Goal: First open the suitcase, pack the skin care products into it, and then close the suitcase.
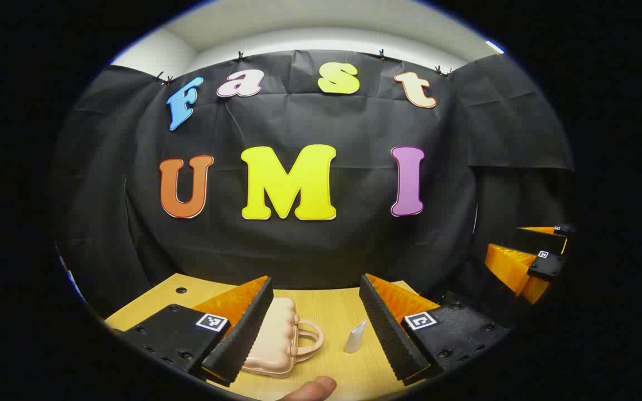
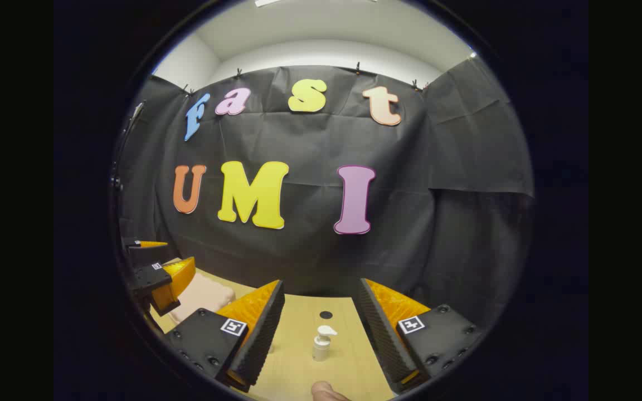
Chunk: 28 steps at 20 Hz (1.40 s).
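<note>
From my left gripper I look down on a light wooden desk backed by the booth's black cloth wall. Its fingers are spread wide and grasp nothing. Between them lies the small pale pink hard-shell suitcase with a looped handle, closed and flat on the desk, partly hidden behind my left-hand finger. Just beside its handle lies a small silvery-white skin care tube, apart from the case. A fingertip of the hand holding the rig shows at the bottom edge. At the far right I see my right gripper, held above the desk's edge.

From the right gripper, the fingers are likewise released and wide apart. Between them stands a small white pump bottle, upright on the desk, untouched. Off to the left, the left gripper hovers over what seems to be the pink suitcase, blurred there.
</note>
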Tool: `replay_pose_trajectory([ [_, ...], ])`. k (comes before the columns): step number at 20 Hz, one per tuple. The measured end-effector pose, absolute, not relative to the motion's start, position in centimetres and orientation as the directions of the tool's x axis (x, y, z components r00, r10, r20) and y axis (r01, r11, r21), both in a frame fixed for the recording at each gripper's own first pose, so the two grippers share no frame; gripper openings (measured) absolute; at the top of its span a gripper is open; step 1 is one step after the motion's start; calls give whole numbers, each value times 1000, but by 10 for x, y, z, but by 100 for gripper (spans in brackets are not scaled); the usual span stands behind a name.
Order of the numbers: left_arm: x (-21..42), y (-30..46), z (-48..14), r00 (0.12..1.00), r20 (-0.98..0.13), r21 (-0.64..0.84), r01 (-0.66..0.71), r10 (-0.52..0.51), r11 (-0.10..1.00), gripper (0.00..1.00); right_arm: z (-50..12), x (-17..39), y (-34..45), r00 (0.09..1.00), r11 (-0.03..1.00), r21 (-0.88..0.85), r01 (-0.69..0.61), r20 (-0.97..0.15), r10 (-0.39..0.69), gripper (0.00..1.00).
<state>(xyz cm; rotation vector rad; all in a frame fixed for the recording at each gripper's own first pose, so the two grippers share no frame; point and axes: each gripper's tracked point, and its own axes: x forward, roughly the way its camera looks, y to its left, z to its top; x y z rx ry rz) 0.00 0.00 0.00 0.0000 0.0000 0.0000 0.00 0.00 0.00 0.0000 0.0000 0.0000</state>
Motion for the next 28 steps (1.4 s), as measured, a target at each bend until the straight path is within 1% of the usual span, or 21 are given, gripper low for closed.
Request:
replay_pose_trajectory([
  [2, -1, -5, -1, 1000, -3, -2, -1, 1, 1000, 99, 0, -2, -1, 1000, 1000, -2, -13, -3, 13, 79],
  [4, -3, -8, -5, 1000, -8, 1, -4, 4, 1000, 99, -1, -4, -6, 1000, 1000, -8, -16, -3, 16, 80],
  [5, -4, -9, -6, 1000, -11, 2, -5, 5, 1000, 99, -2, -4, -7, 1000, 1000, -12, -20, -7, 20, 78],
  [6, -6, -10, -8, 1000, -13, 2, -6, 6, 1000, 99, -4, -4, -8, 1000, 1000, -15, -22, -11, 22, 80],
  [7, -6, -10, -8, 1000, -15, 2, -9, 9, 1000, 99, -3, -4, -10, 1000, 1000, -17, -21, -14, 21, 78],
  [11, -5, -7, -15, 1000, -24, 10, -18, 19, 1000, 99, -7, -5, -17, 1000, 1000, -20, -15, -21, 15, 78],
  [13, 0, 0, -21, 999, -20, 33, -31, 32, 999, 99, -10, -5, -20, 999, 1000, -22, -10, -31, 10, 80],
  [14, 6, 8, -24, 999, -14, 72, -49, 50, 996, 99, -13, -5, -24, 999, 1000, -24, -4, -37, 4, 80],
  [16, 24, 15, -34, 1000, -12, 154, -22, 24, 988, 100, -21, -5, -33, 999, 999, -29, 18, -50, -19, 80],
  [21, 50, 33, -103, 993, -109, 359, -1, 43, 933, 100, -42, -9, -52, 994, 997, -32, 64, -90, -66, 80],
  [22, 53, 31, -117, 991, -135, 401, 30, 27, 916, 100, -45, -8, -55, 993, 997, -35, 72, -94, -75, 80],
  [24, 59, 15, -146, 982, -180, 455, 131, -53, 881, 100, -49, -10, -61, 991, 996, -37, 85, -102, -89, 80],
  [25, 58, 10, -160, 975, -209, 485, 168, -73, 859, 100, -52, -9, -65, 989, 995, -35, 92, -109, -96, 80],
  [28, 58, 9, -191, 962, -265, 590, 220, -71, 777, 99, -68, -11, -73, 983, 994, -19, 111, -146, -113, 80],
])
